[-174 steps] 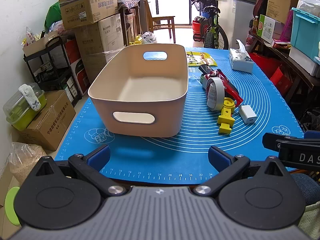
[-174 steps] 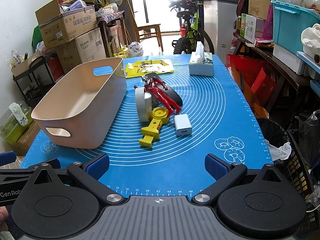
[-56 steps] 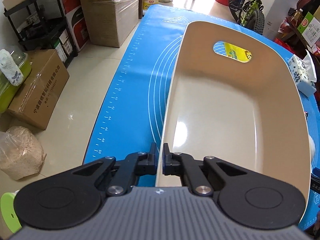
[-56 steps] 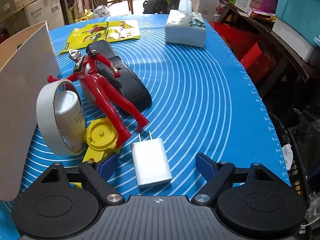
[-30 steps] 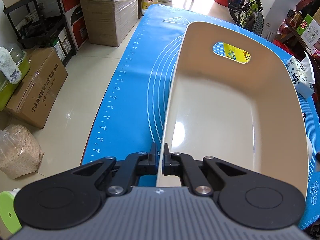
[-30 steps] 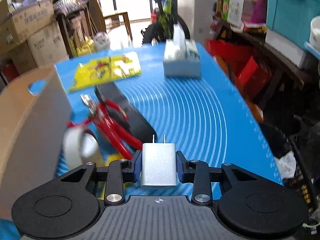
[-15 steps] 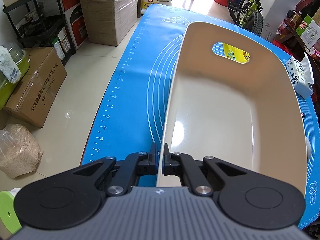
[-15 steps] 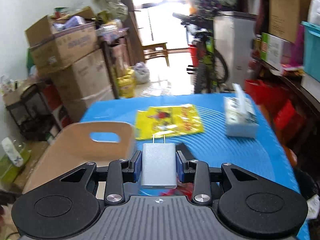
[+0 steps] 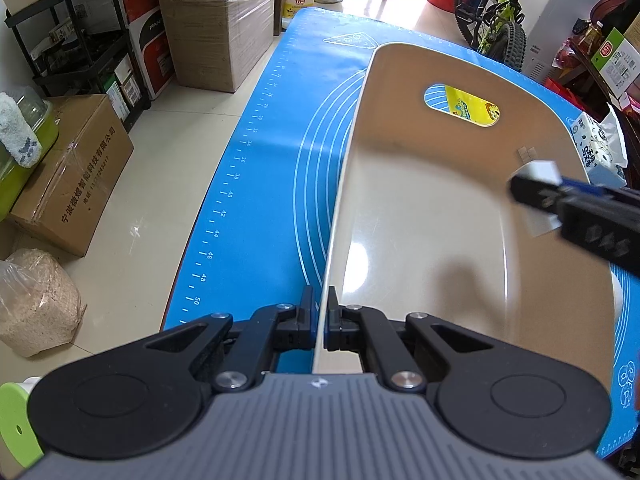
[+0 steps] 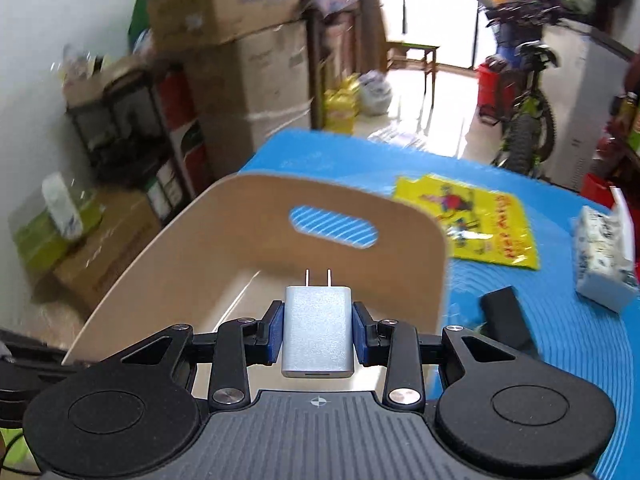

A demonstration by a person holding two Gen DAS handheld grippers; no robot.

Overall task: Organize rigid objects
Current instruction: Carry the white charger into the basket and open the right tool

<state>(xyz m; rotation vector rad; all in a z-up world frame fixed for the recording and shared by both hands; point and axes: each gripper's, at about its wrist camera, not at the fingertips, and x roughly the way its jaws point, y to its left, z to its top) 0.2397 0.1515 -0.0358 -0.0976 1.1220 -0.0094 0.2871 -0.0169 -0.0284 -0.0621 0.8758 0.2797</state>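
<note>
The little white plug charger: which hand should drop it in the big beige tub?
The right. The right gripper already pinches the white plug charger above the beige plastic tub. The left gripper is busy, clamped on the tub's rim, steadying it.

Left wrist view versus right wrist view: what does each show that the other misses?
Only the left wrist view shows the left gripper shut on the bin's side wall. Only the right wrist view shows the charger's prongs pointing away from the camera, and a black object on the mat. Both show the right gripper holding the charger over the bin, and the tissue pack.
</note>
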